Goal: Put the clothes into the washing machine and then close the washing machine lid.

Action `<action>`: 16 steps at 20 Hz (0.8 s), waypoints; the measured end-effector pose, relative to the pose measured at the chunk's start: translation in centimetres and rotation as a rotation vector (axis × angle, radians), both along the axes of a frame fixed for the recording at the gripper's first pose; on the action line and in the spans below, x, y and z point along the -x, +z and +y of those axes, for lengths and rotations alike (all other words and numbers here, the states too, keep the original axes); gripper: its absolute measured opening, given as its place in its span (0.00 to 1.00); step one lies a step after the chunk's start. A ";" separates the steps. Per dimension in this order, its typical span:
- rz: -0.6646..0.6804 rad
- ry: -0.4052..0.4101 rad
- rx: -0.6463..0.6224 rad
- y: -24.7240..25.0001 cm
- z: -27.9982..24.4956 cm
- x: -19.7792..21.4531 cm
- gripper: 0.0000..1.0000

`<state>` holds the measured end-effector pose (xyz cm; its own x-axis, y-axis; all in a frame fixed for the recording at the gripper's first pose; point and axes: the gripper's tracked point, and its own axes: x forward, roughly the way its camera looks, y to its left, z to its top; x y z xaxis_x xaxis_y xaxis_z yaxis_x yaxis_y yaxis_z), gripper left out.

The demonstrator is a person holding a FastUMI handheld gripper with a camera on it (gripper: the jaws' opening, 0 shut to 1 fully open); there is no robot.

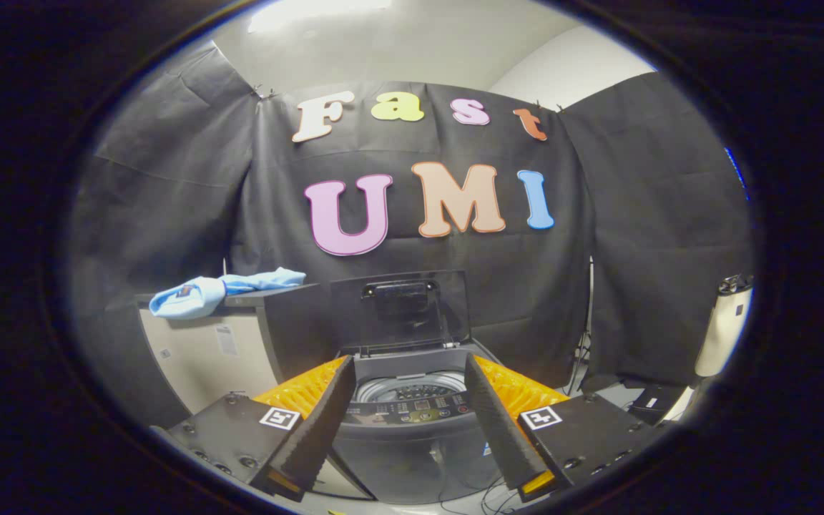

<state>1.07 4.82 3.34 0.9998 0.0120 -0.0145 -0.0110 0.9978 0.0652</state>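
The gripper [410, 379] is hanging spread wide with nothing between its fingers, facing the washing machine [412, 422] just ahead. The machine's lid [399, 309] is standing upright behind the drum opening. Left of the machine, a light blue garment [222, 290] is lying atop a cabinet [226, 343], its long axis running sideways toward the lid.

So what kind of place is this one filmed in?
Likely a staged laundry booth: a top-loading washer with its lid up, blue clothes on a cabinet beside it, black cloth walls. The open gripper holds nothing.
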 end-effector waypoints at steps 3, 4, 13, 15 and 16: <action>-0.003 0.036 0.013 1.8 2.9 -0.1 0.95; 0.002 0.043 0.024 2.3 3.9 -0.4 0.96; 0.056 0.315 0.095 8.1 21.8 -5.4 0.98; 0.066 0.363 0.098 9.3 25.8 -7.2 0.98; 0.072 0.375 0.099 9.7 27.2 -7.9 0.98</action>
<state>8.97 32.06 13.09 0.9227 0.3713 -0.1039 -0.3749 0.9269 -0.0175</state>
